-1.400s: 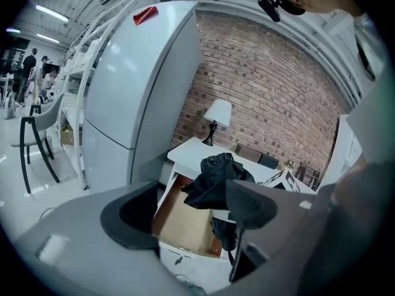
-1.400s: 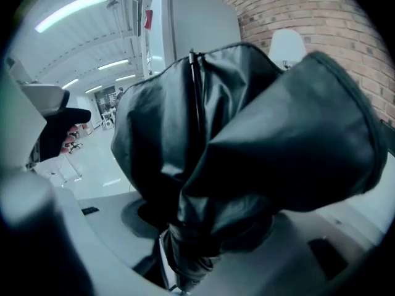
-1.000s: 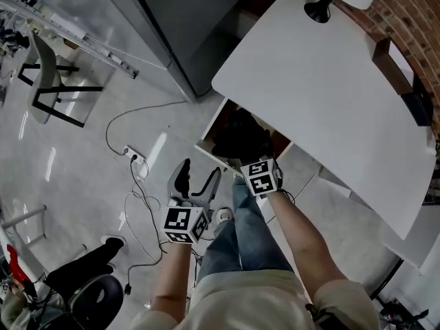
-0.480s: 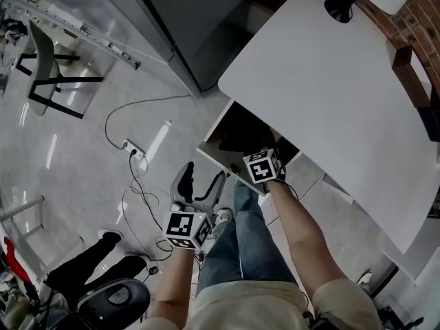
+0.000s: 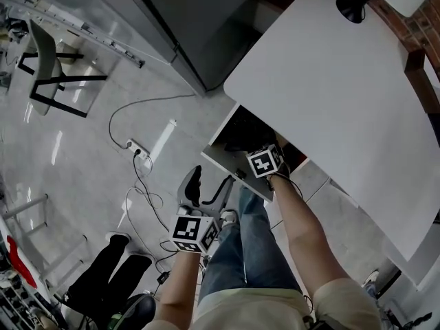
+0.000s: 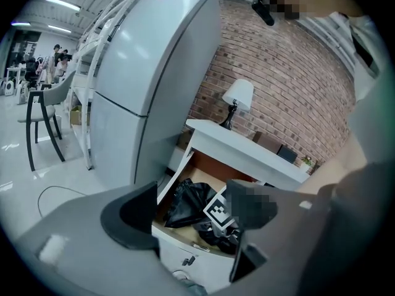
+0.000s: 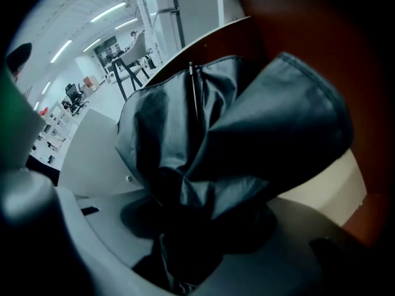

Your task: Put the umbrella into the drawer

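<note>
Two grippers, one umbrella at the drawer

One gripper, the right gripper (image 7: pixel 197 227), points steeply down into the open drawer (image 5: pixel 223 162) under the white desk (image 5: pixel 330 95), its jaws set wide and clamped on the bunched black fabric of the umbrella (image 7: pixel 247 122). The umbrella fills the gap between those jaws and spreads out ahead of them inside the drawer, against its brown inner wall and over its pale floor. The left gripper (image 5: pixel 210 184) hangs to the left of the right one, outside the drawer and short of its front panel, jaws wide apart with nothing between them; the drawer and umbrella lie ahead of it.
</note>
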`<act>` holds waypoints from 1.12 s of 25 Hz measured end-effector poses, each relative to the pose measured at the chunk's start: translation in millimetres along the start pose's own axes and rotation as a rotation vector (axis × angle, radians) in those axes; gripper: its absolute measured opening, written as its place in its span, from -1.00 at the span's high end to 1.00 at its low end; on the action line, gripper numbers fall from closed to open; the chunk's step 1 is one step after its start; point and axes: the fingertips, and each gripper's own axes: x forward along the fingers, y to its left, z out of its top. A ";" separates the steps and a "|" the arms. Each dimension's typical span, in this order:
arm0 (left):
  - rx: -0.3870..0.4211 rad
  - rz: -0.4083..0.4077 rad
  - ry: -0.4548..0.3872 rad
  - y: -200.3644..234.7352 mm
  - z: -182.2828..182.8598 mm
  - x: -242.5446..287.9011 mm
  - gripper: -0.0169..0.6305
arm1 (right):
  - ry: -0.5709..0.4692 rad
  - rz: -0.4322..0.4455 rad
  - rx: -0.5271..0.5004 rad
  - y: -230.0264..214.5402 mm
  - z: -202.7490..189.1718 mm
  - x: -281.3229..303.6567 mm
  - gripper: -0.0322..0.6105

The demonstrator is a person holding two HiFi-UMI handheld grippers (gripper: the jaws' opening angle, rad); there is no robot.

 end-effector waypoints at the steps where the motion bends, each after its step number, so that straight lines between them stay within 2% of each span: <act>1: 0.000 0.001 0.000 0.7 -1.0 0.8 -0.09 | 0.009 0.004 -0.010 2.0 -0.4 3.0 0.16; 10: -0.021 0.012 0.011 4.2 -15.2 0.2 -0.09 | 0.037 -0.002 -0.089 6.1 -5.8 15.0 0.11; 15: -0.015 0.005 0.005 0.5 -11.5 -3.5 -0.09 | 0.070 0.034 0.023 8.9 -19.6 9.5 -0.04; 21: -0.001 -0.006 -0.010 -5.5 -0.5 -18.5 -0.09 | -0.077 -0.021 0.003 6.7 3.2 -44.5 0.04; 28: -0.018 -0.017 -0.021 -14.9 3.8 -58.2 -0.08 | -0.214 -0.082 0.048 21.9 12.2 -126.3 0.33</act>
